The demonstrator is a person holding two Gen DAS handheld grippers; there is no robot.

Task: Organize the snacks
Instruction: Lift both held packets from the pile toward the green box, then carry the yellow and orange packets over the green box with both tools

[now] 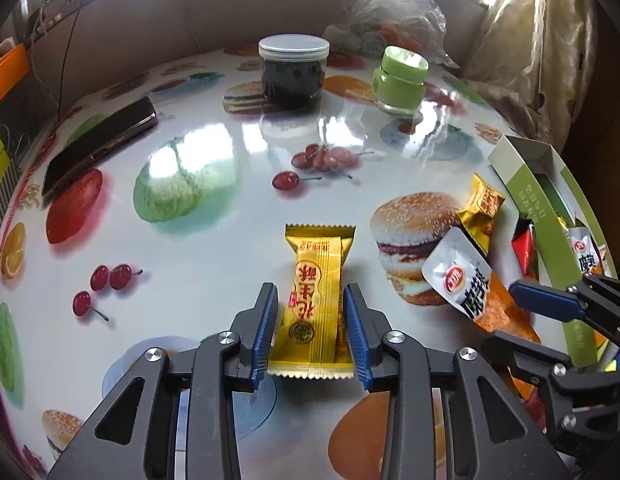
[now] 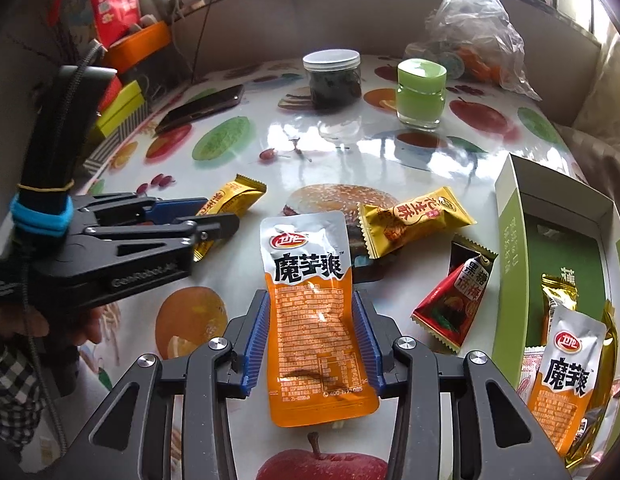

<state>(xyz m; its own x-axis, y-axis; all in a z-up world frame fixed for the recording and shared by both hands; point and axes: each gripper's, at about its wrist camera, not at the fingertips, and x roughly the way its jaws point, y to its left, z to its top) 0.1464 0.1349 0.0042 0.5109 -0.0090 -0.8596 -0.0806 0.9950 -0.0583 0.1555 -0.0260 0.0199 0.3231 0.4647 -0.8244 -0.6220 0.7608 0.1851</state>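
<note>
My left gripper (image 1: pixel 310 294) is shut on a yellow peanut candy bar (image 1: pixel 316 300), its blue pads on both long sides. My right gripper (image 2: pixel 312 300) is shut on an orange and silver konjac pouch (image 2: pixel 310 312); the pouch also shows in the left wrist view (image 1: pixel 464 280). A second yellow candy (image 2: pixel 414 220) and a red candy packet (image 2: pixel 454 304) lie on the table beside the green box (image 2: pixel 514 264). The box holds another konjac pouch (image 2: pixel 566 380) and a gold packet. In the right wrist view the left gripper (image 2: pixel 213 214) comes in from the left.
A fruit-print tablecloth (image 1: pixel 213 248) covers the table. At the back stand a dark-filled clear jar (image 1: pixel 292 68), a green jar (image 1: pixel 398 82) and a plastic bag (image 1: pixel 398 12). A phone (image 1: pixel 99 146) lies at the left. Boxes stand off the table's left edge (image 2: pixel 121 112).
</note>
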